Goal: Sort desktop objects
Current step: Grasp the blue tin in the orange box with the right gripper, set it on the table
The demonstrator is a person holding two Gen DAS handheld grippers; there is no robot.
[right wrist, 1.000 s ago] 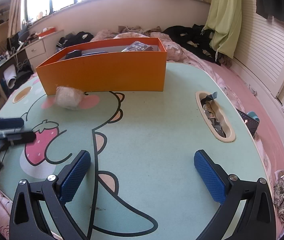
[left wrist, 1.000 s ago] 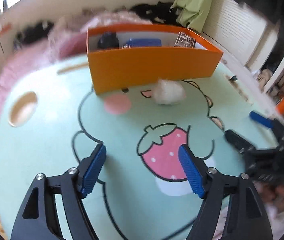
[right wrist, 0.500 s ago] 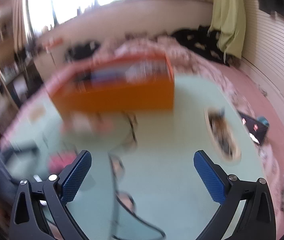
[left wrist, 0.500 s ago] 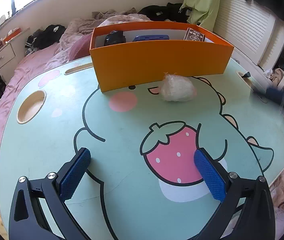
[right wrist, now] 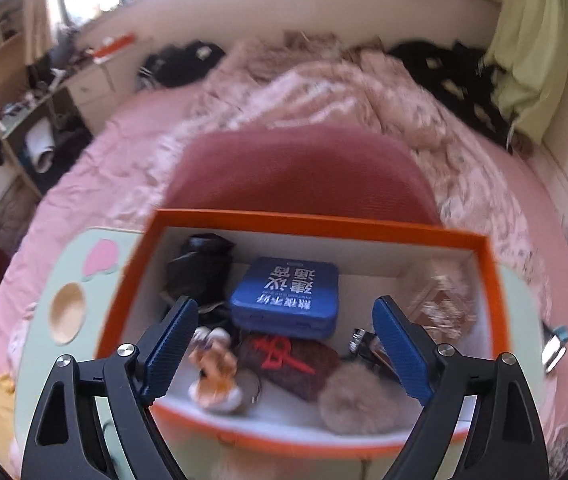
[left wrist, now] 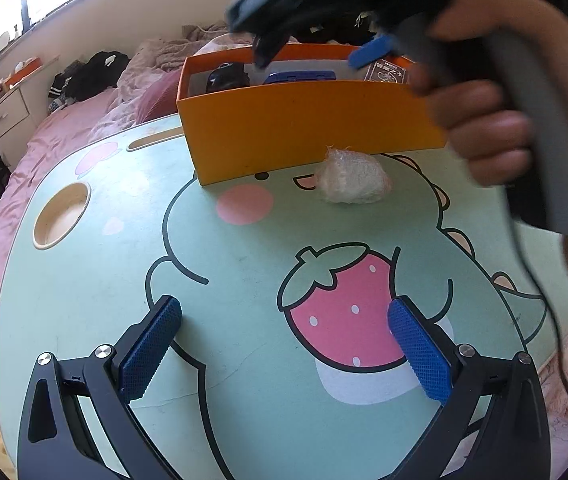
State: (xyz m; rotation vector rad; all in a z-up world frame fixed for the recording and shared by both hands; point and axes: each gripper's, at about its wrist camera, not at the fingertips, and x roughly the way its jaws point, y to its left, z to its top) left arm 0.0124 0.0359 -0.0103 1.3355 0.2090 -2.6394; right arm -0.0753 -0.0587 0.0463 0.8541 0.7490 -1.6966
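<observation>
In the left wrist view my left gripper (left wrist: 284, 344) stands open low over the strawberry print on the mint table (left wrist: 84, 300), with nothing between its pads. A white crumpled plastic ball (left wrist: 352, 178) lies against the front wall of the orange box (left wrist: 308, 128). A hand (left wrist: 484, 128) holds my right gripper (left wrist: 316, 54) above that box. In the right wrist view the right gripper (right wrist: 284, 344) hovers over the box (right wrist: 324, 220), its jaws closing on nothing. Below it lie a blue tin (right wrist: 286, 296), a dark red pouch (right wrist: 288, 364), a figurine (right wrist: 214, 372) and a fluffy ball (right wrist: 356, 404).
The box also holds a black pouch (right wrist: 200, 264) and a clear patterned packet (right wrist: 440, 300). The table has a round cup hollow (left wrist: 62, 220) and a slot (left wrist: 156, 142) at its left. A pink bed (right wrist: 324, 92) lies behind. A phone (right wrist: 554, 348) sits right of the box.
My right gripper has swept from the table's right side to above the orange box, its jaws narrower, and now crosses the top of the left wrist view. The left jaws have widened.
</observation>
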